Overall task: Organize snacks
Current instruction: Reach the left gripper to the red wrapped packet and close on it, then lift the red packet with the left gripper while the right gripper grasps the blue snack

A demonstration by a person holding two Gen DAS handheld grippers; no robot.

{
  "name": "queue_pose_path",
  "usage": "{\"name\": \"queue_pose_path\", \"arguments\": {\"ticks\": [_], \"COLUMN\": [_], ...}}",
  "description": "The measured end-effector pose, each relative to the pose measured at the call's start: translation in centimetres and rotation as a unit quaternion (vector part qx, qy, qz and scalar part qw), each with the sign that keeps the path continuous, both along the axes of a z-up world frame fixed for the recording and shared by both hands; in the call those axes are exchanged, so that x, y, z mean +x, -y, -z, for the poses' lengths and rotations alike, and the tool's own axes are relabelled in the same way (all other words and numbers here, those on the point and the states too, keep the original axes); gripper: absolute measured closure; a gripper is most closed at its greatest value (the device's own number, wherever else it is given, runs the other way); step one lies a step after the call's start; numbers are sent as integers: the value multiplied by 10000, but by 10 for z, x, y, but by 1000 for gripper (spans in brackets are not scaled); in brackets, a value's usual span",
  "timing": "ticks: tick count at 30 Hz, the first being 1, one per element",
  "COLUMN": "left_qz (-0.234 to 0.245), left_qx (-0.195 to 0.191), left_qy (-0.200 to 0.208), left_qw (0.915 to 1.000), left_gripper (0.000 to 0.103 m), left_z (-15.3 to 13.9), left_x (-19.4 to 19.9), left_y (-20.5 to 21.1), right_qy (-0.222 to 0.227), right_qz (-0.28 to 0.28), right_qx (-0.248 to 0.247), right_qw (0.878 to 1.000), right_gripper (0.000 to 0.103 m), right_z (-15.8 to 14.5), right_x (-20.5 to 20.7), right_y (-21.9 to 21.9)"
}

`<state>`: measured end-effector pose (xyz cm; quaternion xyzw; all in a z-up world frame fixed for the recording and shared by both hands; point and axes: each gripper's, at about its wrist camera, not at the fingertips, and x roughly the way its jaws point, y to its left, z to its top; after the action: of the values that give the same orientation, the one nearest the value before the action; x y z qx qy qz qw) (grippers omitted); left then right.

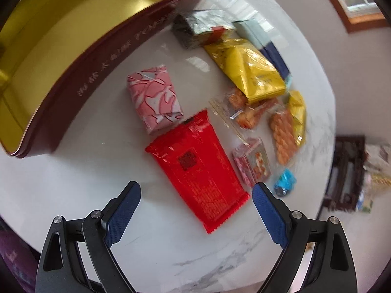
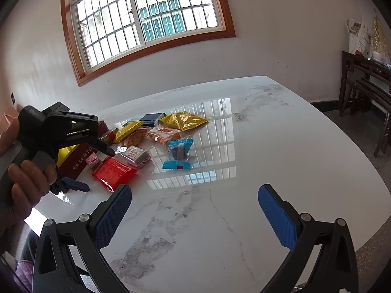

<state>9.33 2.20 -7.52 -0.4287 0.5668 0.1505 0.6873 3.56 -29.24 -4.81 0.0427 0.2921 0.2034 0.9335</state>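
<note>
On the left wrist view, your left hand-held gripper (image 1: pixel 195 190) hangs above the white marbled desk (image 1: pixel 85 183) with its blue pads (image 1: pixel 122 217) spread wide and nothing between them. Directly ahead lies a red packet (image 1: pixel 198 168), flat on the desk, with a pink patterned packet (image 1: pixel 154 100) touching its far end. To the left stands a maroon tin (image 1: pixel 80 80) with a gold interior, its lid off. To the right the remaining snacks cluster: a large gold pouch (image 1: pixel 249 70), clear wrappers of orange biscuits (image 1: pixel 283 134), a small red-and-white pack (image 1: pixel 251 163) and a blurred blue sweet (image 1: pixel 284 182). Farther back sit a dark foil packet (image 1: pixel 195 31) and pale and navy boxes, partly hidden.

On the right wrist view, your right hand-held gripper (image 2: pixel 195 195) is likewise spread and holds nothing, poised over a bare stretch of desk (image 2: pixel 244 158). A blue-wrapped sweet (image 2: pixel 178 153) lies nearest it, apart from the pile. At far left your hand (image 2: pixel 27 180) grips the left hand-held gripper (image 2: pixel 80 166), which hovers over the red packet (image 2: pixel 113 171) beside the tin (image 2: pixel 78 161). A barred window (image 2: pixel 146 22) fills the wall behind.
</note>
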Motion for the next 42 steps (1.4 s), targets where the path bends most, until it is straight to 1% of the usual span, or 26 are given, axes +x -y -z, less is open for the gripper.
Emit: {"name": "queue_pose_path", "arguments": {"ticks": [2,6,7,9,11,14,17,19,22,24,27,31,32,33,34,35,36,38,40,42], "left_qz": [-164,-397,-469,-673,-872,-948,-1009,-1002,-1091,-1174,-1183,-1083,-979,-914,-819,-679,-559,-237,35,371], "left_qx": [13,199,312,427,529,683,651,737,801,812,966,1322,1420,1481,1527,1392,1314,1344,1310,1374], "left_qy": [-125,-446,-594,-758,-952,-1207,-1143,-1143,-1224,-1324,-1504,-1461,-1454,-1405,-1256,-1085,-981,-826,-565,-413], "left_qw": [9998,9980,9966,9939,9902,9858,9862,9856,9832,9809,9768,9744,9742,9747,9768,9820,9849,9872,9898,9890], "left_gripper": [11,12,13,17,18,18,18,18,17,17,17,18,23,38,50,54,55,56,56,56], "left_z": [0,1,1,2,2,4,4,3,3,2,2,1,-1,-3,-9,-11,-12,-14,-16,-18], "left_x": [-1,6,6,7,8,14,18,18,21,25,29,37,37,36,35,34,34,34,29,22], "left_y": [-1,5,7,6,6,8,16,22,23,32,36,52,56,62,66,71,74,81,83,85], "right_qy": [-27,-78,-86,-107,-153,-204,-230,-255,-321,-377,-429,-431,-431,-435,-447,-477,-514,-587,-615,-591], "right_qz": [9,30,33,56,60,74,78,61,67,75,76,122,137,151,165,179,199,278,332,383], "right_qx": [35,134,158,198,276,398,488,541,571,620,736,858,857,853,854,863,890,996,1131,1155], "right_qw": [10000,9999,9998,9997,9995,9990,9985,9982,9978,9973,9963,9953,9953,9953,9952,9950,9945,9929,9911,9908], "right_gripper": [0,0,0,0,0,0,0,0,0,0,0,0,0,0,0,0,0,0,0,0], "right_z": [1,3,3,6,8,8,9,9,13,15,16,13,13,14,14,15,16,16,15,12], "right_x": [3,10,11,14,17,21,25,27,32,34,36,39,39,39,40,40,40,40,38,36], "right_y": [3,10,12,16,20,29,34,36,38,39,42,46,47,48,50,51,53,58,64,67]}}
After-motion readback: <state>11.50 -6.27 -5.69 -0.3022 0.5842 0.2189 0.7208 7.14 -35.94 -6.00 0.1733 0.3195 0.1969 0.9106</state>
